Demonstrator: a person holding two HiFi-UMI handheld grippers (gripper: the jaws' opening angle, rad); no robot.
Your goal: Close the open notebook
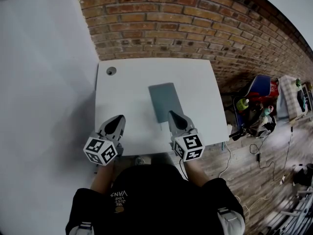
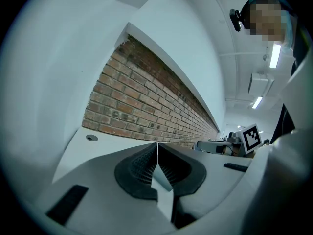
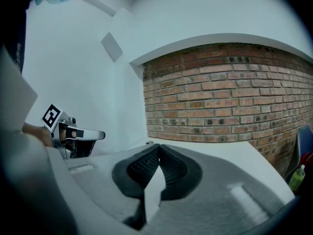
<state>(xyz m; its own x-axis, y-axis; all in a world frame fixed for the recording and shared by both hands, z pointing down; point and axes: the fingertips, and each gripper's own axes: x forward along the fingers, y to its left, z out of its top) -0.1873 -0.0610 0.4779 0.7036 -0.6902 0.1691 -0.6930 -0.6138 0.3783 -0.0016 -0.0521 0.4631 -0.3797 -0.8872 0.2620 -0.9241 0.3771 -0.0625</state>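
A grey-blue notebook (image 1: 166, 102) lies flat on the white table (image 1: 132, 92), near its middle, and shows as one closed cover. My right gripper (image 1: 171, 113) hovers at the notebook's near right corner, jaws shut with nothing between them (image 3: 157, 148). Over the table's near left part, well clear of the notebook, my left gripper (image 1: 119, 117) is also shut and empty (image 2: 157, 146). The notebook is hidden in both gripper views.
A round cable hole (image 1: 111, 71) sits in the table's far left corner. A brick wall (image 1: 186, 23) runs behind the table and a white wall stands to its left. At the right, a blue seat (image 1: 261, 88), bottles and cables clutter the wooden floor.
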